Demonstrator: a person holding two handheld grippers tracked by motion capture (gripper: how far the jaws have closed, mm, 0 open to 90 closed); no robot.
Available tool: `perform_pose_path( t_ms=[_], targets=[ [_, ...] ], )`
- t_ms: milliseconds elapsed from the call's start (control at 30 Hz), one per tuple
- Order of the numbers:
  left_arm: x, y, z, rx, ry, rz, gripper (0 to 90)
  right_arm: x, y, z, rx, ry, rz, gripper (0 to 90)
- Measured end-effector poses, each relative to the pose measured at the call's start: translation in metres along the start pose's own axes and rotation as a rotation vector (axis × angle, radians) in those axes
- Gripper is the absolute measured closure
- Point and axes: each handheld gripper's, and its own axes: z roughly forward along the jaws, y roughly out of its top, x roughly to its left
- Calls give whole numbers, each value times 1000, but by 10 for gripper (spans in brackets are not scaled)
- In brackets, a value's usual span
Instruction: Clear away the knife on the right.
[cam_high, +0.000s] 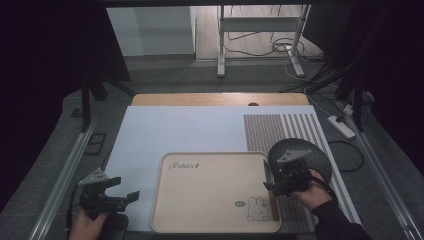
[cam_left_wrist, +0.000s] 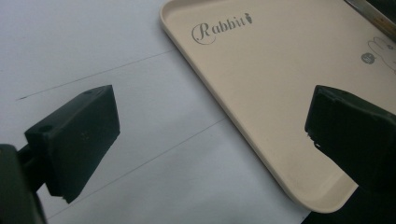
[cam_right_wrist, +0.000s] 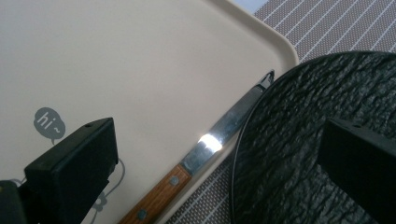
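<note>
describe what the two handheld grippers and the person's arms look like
Both the left gripper and the right gripper are black, each topped by a grey three-cornered plate. Their jaws are chunky, matte black rectangular blocks, as the gripper views show. A dark cable loops from the right gripper. The person's right arm wears a dark long sleeve.

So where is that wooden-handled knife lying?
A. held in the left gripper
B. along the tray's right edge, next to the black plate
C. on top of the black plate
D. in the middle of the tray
B: the knife lies along the tray's edge beside the black plate.
</note>
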Motion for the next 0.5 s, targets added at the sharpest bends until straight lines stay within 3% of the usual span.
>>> perform_pose_path(
  t_ms=[500],
  targets=[
    [0, 0, 0, -4, -3, -1, 32, -5, -13, -12, -23, -4, 70, 0]
  ],
)
